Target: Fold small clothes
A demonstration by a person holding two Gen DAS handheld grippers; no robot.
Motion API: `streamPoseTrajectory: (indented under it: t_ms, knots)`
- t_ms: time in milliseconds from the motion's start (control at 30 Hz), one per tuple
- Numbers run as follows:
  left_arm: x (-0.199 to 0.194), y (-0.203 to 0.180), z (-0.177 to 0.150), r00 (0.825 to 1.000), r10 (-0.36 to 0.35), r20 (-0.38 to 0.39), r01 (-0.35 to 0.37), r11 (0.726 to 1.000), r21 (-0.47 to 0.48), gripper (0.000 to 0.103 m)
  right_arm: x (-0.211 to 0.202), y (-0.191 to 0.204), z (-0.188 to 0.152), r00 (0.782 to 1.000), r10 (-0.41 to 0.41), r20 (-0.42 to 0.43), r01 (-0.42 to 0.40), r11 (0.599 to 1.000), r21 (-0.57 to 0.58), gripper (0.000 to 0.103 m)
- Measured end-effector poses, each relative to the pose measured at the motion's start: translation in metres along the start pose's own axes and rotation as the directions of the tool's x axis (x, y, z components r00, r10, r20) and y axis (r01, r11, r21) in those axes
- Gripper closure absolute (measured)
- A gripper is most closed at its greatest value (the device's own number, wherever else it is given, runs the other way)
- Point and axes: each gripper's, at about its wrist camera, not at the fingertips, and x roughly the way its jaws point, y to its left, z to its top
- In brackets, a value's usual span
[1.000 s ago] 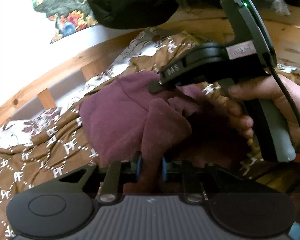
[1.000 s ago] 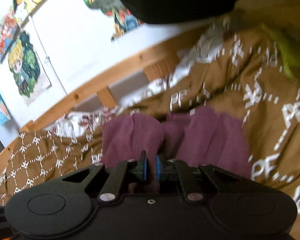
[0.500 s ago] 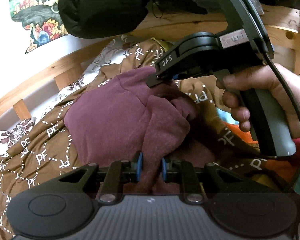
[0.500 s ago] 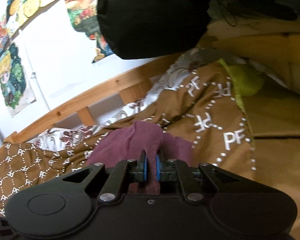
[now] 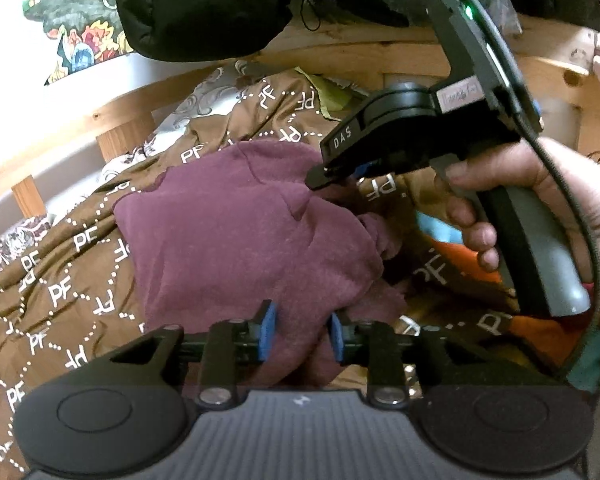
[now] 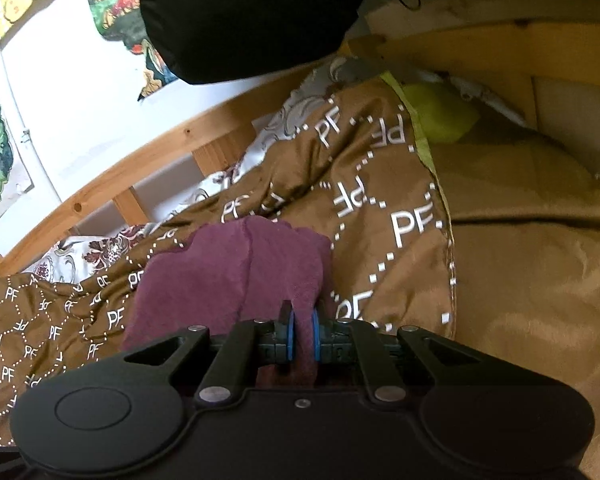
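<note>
A maroon garment [image 5: 240, 236] lies bunched on a brown blanket printed with "PF" [image 5: 60, 280]. My left gripper [image 5: 300, 332] has its blue pads around a thick fold of the garment at its near edge. My right gripper [image 6: 302, 332] is shut on another fold of the same garment [image 6: 228, 276]. In the left wrist view the right gripper's body [image 5: 420, 136] and the hand that holds it hover over the garment's far right side.
A wooden bed rail [image 6: 180, 148] runs behind the blanket, with a white wall and posters beyond. A black bundle [image 5: 204, 4] hangs overhead. A yellow-green cloth [image 6: 440, 116] lies at the bed's far end. Orange and blue fabric [image 5: 452, 248] lies to the right.
Both grippers have carried the garment across the blanket and lowered it. The left gripper's pads stand a little wider apart than before, with cloth still between them.
</note>
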Motion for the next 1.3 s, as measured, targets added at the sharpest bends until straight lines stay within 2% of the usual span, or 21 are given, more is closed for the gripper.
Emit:
streamPoseTrajectory:
  t_ms: [133, 267, 367, 433, 500, 533, 567, 700, 767, 933, 1033, 1200, 1300]
  knots:
    - [-0.009, 0.007, -0.001, 0.998, -0.057, 0.019, 0.058, 0.996, -0.066, 0.053, 0.0, -0.005, -0.001, 1.0, -0.007, -0.011, 0.007, 1.0, 0.026, 0.087]
    - [-0.023, 0.017, -0.001, 0.993, -0.104, 0.064, 0.112, 0.985, -0.134, 0.031, -0.002, -0.006, -0.002, 1.0, -0.015, -0.013, 0.016, 0.999, 0.031, 0.085]
    - [-0.033, 0.027, -0.002, 0.991, -0.08, 0.103, 0.098, 0.978, -0.185, 0.015, -0.006, -0.005, -0.002, 1.0, -0.026, -0.011, 0.027, 0.999, 0.025, 0.078]
    - [-0.039, 0.035, -0.003, 0.991, -0.054, 0.12, 0.081, 0.969, -0.233, 0.011, -0.01, -0.003, -0.002, 0.999, -0.035, -0.007, 0.035, 0.999, 0.019, 0.077]
    - [-0.042, 0.047, -0.003, 0.991, -0.02, 0.13, 0.059, 0.952, -0.3, 0.0, -0.015, 0.0, -0.004, 0.999, -0.04, -0.004, 0.04, 0.999, 0.009, 0.061]
    - [-0.044, 0.054, -0.004, 0.991, 0.003, 0.137, 0.045, 0.937, -0.345, 0.001, -0.018, 0.002, -0.005, 0.999, -0.039, -0.001, 0.039, 0.999, 0.003, 0.056]
    - [-0.044, 0.061, -0.005, 0.99, 0.019, 0.137, 0.036, 0.921, -0.387, 0.001, -0.02, 0.004, -0.005, 0.999, -0.037, 0.001, 0.037, 0.999, -0.002, 0.044]
    - [-0.038, 0.087, -0.013, 0.995, 0.038, 0.089, 0.015, 0.844, -0.537, 0.001, -0.031, 0.016, -0.011, 1.0, -0.023, 0.004, 0.023, 0.999, -0.047, 0.02]
    - [-0.033, 0.097, -0.019, 0.998, 0.04, 0.05, -0.002, 0.805, -0.594, 0.001, -0.035, 0.022, -0.015, 1.0, -0.027, 0.0, 0.027, 0.996, -0.084, 0.014]
    - [-0.02, 0.114, -0.034, 0.998, 0.016, -0.053, -0.048, 0.735, -0.676, 0.001, -0.041, 0.031, -0.026, 0.997, -0.073, -0.034, 0.065, 0.982, -0.179, 0.004]
    - [-0.013, 0.115, -0.04, 0.994, -0.022, -0.106, -0.058, 0.717, -0.694, 0.001, -0.042, 0.03, -0.032, 0.993, -0.102, -0.063, 0.086, 0.971, -0.223, 0.001]
    - [-0.005, 0.114, -0.051, 0.984, -0.06, -0.167, -0.075, 0.711, -0.699, 0.001, -0.032, 0.028, -0.042, 0.979, -0.151, -0.14, 0.105, 0.951, -0.291, 0.001]
    - [0.004, 0.116, -0.058, 0.975, -0.082, -0.204, -0.092, 0.691, -0.717, 0.0, -0.027, 0.027, -0.047, 0.973, -0.161, -0.165, 0.106, 0.948, -0.3, 0.001]
